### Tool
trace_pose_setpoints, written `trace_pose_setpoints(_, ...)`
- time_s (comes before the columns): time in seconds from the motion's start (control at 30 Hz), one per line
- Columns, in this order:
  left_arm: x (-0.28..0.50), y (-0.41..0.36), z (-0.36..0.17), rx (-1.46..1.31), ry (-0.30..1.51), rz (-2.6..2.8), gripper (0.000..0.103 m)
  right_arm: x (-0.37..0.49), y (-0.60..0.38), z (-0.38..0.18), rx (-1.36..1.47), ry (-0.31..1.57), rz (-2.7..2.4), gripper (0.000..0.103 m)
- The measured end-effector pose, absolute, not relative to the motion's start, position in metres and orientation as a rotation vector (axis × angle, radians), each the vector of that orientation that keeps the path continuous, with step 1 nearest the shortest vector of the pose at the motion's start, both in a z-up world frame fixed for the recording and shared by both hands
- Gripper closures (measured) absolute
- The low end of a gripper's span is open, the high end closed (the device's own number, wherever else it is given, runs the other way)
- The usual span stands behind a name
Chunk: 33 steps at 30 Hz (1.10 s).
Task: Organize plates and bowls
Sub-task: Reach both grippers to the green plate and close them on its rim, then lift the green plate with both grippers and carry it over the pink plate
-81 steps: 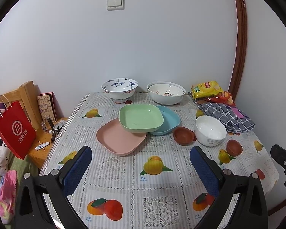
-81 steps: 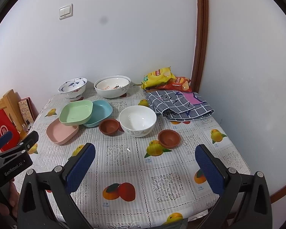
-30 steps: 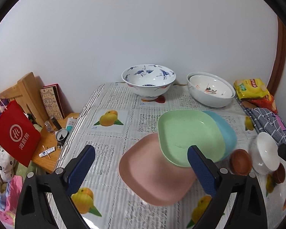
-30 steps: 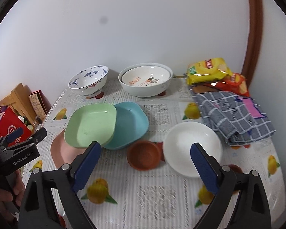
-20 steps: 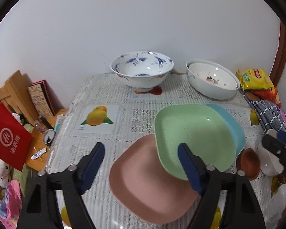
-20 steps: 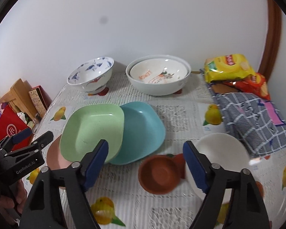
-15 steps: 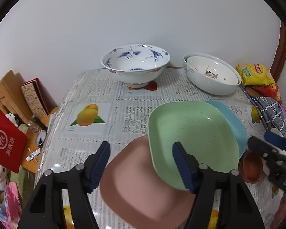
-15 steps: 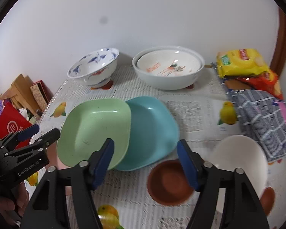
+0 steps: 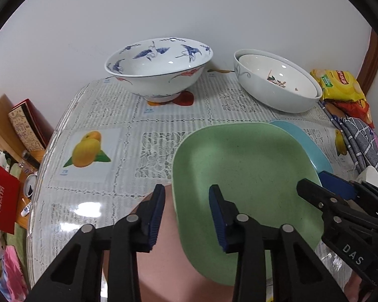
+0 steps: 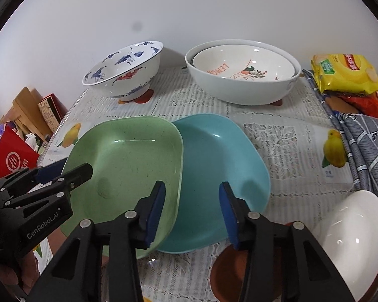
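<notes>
Desk [image 9: 128, 136] w/ fruit-print cover is carrying, back to front: nested white bowls [image 10: 242, 75], blue-patterned bowl [image 9: 158, 68], then green plate [image 9: 244, 181] overlapping pink plate [image 9: 163, 264] and blue plate [image 10: 219, 176]. White bowl [image 10: 350, 239], brown dish [image 10: 229, 274], snack bags [image 10: 345, 73] & checked cloth [image 10: 365, 136] are sitting to the right.

Vs 0.5 s ago both tools are lower and closer, jaws narrower.

Left gripper [image 9: 186, 214] is straddling green plate's left rim, jaws part-open, not clamped. Right gripper [image 10: 192, 212] is straddling the green/blue overlap, jaws released.
</notes>
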<state>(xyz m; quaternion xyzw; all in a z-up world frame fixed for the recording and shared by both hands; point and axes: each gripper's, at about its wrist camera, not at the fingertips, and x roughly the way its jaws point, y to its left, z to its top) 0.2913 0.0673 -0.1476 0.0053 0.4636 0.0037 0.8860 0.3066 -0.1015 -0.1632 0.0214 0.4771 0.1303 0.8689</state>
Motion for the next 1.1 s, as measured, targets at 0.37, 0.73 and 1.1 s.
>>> trace_pose_setpoints(0.37, 0.293, 0.069, -0.151, -0.015, 0.965, -0.001, 0.089, 0.31, -0.092, -0.168, 0.049, 1.004, 0.3, 0.093)
trace_pose_setpoints(0.73, 0.273, 0.061, -0.128, -0.064, 0.939, -0.059, 0.09, 0.288, -0.108, -0.138, 0.084, 0.961, 0.261, 0.095)
trace_pose_setpoints(1.1, 0.241, 0.047, -0.106, -0.117, 0.913, -0.117, 0.09, 0.254, -0.127, -0.1, 0.051, 0.911, 0.196, 0.095)
